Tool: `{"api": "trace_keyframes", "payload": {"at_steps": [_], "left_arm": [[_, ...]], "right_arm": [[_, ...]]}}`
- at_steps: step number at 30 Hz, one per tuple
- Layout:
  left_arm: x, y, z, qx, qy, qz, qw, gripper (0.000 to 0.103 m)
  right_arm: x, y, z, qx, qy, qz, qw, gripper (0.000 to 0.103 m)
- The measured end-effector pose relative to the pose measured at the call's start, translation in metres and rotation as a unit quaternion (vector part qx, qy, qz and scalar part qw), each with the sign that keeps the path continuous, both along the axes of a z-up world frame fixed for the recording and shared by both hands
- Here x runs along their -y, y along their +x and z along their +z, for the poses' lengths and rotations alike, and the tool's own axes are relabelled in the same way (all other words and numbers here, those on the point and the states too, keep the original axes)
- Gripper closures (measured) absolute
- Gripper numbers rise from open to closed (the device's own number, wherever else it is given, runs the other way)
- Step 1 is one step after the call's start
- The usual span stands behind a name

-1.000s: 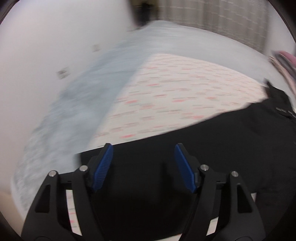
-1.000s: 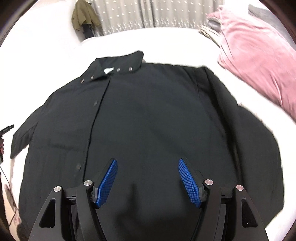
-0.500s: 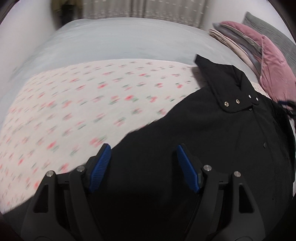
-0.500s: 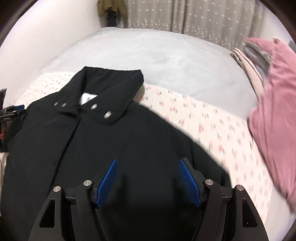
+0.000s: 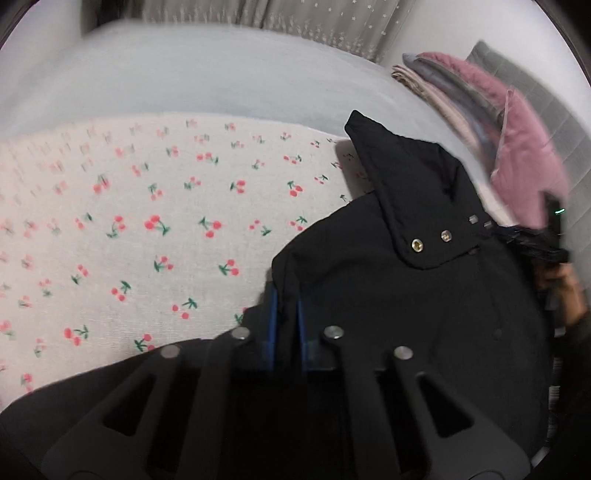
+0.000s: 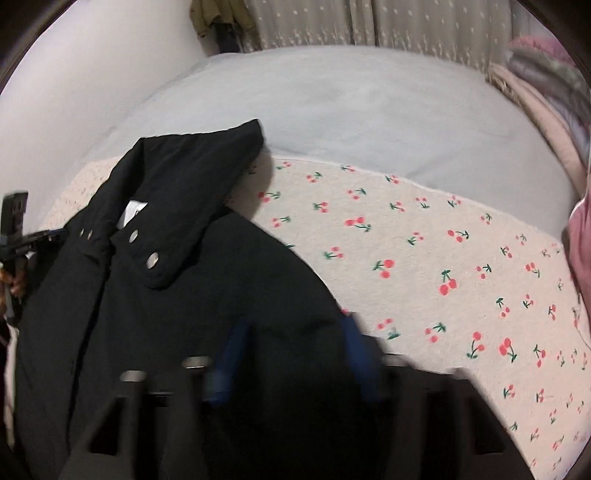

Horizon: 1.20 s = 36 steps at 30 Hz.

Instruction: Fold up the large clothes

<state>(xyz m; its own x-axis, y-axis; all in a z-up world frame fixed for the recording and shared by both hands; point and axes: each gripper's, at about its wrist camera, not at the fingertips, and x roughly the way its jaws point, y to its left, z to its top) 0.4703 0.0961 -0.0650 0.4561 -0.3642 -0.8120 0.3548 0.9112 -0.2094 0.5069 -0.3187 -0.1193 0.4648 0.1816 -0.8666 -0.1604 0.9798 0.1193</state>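
Observation:
A black jacket (image 5: 406, 332) with a snap-studded collar (image 5: 413, 206) lies face up on a cherry-print sheet (image 5: 147, 221). My left gripper (image 5: 285, 319) is shut on a fold of fabric at the jacket's shoulder edge. In the right wrist view the same jacket (image 6: 166, 314) fills the lower left. My right gripper (image 6: 293, 350) is blurred and its jaws are closing around a hump of the other shoulder's fabric, with the pads still apart. Each gripper, held in a person's hand, shows at the edge of the other's view: the right gripper (image 5: 543, 251) and the left gripper (image 6: 14, 221).
The cherry-print sheet (image 6: 443, 258) lies over a pale grey bed cover (image 6: 351, 103). A stack of folded pink and grey bedding (image 5: 517, 158) sits at the right. A white wall borders the left, and curtains (image 6: 406, 22) and a hanging olive garment (image 6: 214, 18) stand behind.
Both grippers have swept to the jacket's shoulders near the collar and dropped onto them. The left jaws went from wide open to shut on fabric. The right jaws have narrowed.

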Motion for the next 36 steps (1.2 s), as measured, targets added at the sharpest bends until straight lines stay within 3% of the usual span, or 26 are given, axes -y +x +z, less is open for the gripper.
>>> {"api": "trace_keyframes", "payload": {"at_steps": [2,6,9,11,14,16,17,19,21,22,23,26,30,36], "left_arm": [[0.013,-0.009,0.008,0.034,0.039,0.028,0.9983,0.096],[0.015,-0.009,0.037,0.080,0.013,0.069,0.9943,0.096],[0.024,-0.003,0.050,0.112,0.020,0.070,0.9911,0.096],[0.027,0.009,0.038,0.104,0.035,0.078,0.9909,0.095],[0.031,0.031,-0.015,0.039,0.122,0.120,0.9844,0.096],[0.034,0.024,-0.015,0.064,0.132,0.126,0.9811,0.096],[0.034,0.021,-0.011,0.066,0.133,0.126,0.9808,0.092],[0.032,0.012,0.000,0.066,0.127,0.125,0.9818,0.081],[0.027,-0.004,0.017,0.068,0.117,0.126,0.9828,0.055],[0.023,-0.016,0.028,0.069,0.098,0.120,0.9856,0.037],[0.021,-0.027,0.038,0.074,0.083,0.118,0.9868,0.031],[0.020,-0.061,0.065,0.072,0.063,0.109,0.9894,0.023],[0.022,-0.113,0.092,0.063,0.051,0.097,0.9920,0.020],[0.025,-0.196,0.110,0.044,0.034,0.087,0.9947,0.017]], "right_arm": [[-0.007,-0.011,0.006,0.023,-0.033,-0.007,0.999,0.095],[-0.015,-0.030,0.034,0.074,-0.072,-0.039,0.994,0.097],[-0.017,-0.033,0.054,0.109,-0.094,-0.076,0.987,0.097],[-0.016,-0.029,0.056,0.115,-0.099,-0.105,0.983,0.097],[-0.009,-0.015,0.025,0.079,-0.095,-0.138,0.983,0.094],[-0.006,-0.008,-0.005,0.047,-0.097,-0.149,0.983,0.086],[-0.008,-0.012,-0.003,0.068,-0.100,-0.152,0.981,0.081],[-0.006,-0.018,0.005,0.070,-0.096,-0.165,0.979,0.070],[-0.005,-0.031,0.020,0.067,-0.079,-0.165,0.981,0.057],[-0.004,-0.041,0.028,0.070,-0.076,-0.166,0.981,0.052],[-0.005,-0.054,0.038,0.073,-0.075,-0.168,0.980,0.043],[-0.004,-0.103,0.067,0.080,-0.071,-0.150,0.983,0.037],[0.005,-0.178,0.106,0.084,-0.083,-0.133,0.984,0.035],[0.047,-0.286,0.145,0.068,-0.095,-0.161,0.980,0.034]]}}
